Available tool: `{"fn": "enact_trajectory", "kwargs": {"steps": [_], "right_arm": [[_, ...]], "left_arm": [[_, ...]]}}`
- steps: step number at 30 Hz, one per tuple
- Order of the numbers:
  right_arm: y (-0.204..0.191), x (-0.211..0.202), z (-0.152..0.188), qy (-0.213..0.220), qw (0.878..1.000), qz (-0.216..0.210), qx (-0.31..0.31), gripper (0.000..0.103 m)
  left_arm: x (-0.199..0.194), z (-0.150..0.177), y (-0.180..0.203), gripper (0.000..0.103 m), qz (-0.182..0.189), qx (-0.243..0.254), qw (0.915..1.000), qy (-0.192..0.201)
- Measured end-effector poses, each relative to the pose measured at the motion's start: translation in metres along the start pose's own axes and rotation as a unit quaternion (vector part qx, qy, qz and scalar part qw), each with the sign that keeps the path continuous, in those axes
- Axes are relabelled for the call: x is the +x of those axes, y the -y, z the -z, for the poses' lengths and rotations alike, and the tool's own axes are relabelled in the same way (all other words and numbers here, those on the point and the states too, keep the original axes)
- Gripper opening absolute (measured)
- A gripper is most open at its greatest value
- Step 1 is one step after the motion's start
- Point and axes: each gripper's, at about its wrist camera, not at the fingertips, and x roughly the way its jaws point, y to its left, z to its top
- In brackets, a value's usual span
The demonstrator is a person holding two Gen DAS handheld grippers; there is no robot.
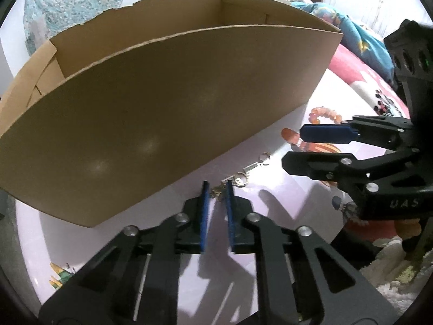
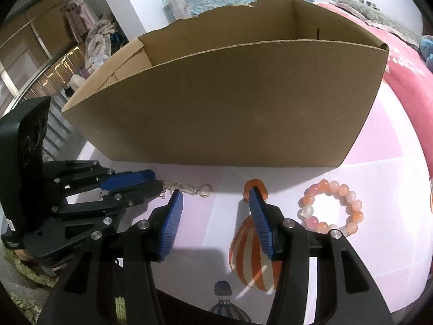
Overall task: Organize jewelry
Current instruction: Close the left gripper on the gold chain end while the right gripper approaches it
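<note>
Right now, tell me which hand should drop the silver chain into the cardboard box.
Left. The left gripper is shut on the silver chain beside the cardboard box; the right gripper stands open and empty.

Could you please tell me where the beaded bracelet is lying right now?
In the right wrist view the beaded bracelet lies flat on the bedsheet, right of the right gripper, in front of the cardboard box.

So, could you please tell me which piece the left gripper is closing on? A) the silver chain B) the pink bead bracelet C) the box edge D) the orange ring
A: the left gripper pinches one end of the silver chain in front of the cardboard box.
</note>
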Motion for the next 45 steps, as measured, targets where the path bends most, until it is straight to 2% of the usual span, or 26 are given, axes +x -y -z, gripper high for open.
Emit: {"fn": "enact_trajectory", "kwargs": {"steps": [5,15,19,27,32,34,37,40,45], "right_arm": [[0.003,-0.003,0.003,0.003,1.000,0.000,0.004,0.050],[0.007,-0.008,0.006,0.007,1.000,0.000,0.010,0.050],[0.007,-0.009,0.006,0.008,1.000,-0.002,0.011,0.050],[-0.002,-0.007,0.006,0.006,1.000,0.000,-0.007,0.050],[-0.007,-0.001,0.002,0.006,1.000,0.011,-0.028,0.049],[-0.009,0.004,0.000,0.002,0.999,0.014,-0.038,0.041],[-0.014,0.010,-0.002,-0.003,0.998,0.024,-0.062,0.034],[-0.018,0.014,-0.005,-0.004,0.996,0.028,-0.084,0.032],[-0.024,0.022,-0.006,-0.013,0.993,0.036,-0.112,0.022]], "left_arm": [[0.003,0.001,-0.002,0.000,0.014,-0.001,0.9999,0.005],[-0.018,0.008,-0.025,0.000,0.058,-0.066,0.9956,0.032],[-0.035,0.014,-0.037,0.000,0.078,-0.095,0.9912,0.049],[-0.031,0.034,-0.056,0.000,0.058,-0.138,0.9884,0.023],[-0.028,0.036,-0.053,0.000,0.039,-0.127,0.9910,0.019],[-0.027,0.036,-0.051,0.000,0.037,-0.122,0.9917,0.018],[-0.025,0.034,-0.047,0.000,0.035,-0.115,0.9926,0.018],[-0.022,0.035,-0.047,0.000,0.033,-0.112,0.9930,0.016],[-0.021,0.037,-0.050,0.000,0.033,-0.117,0.9925,0.014]]}}
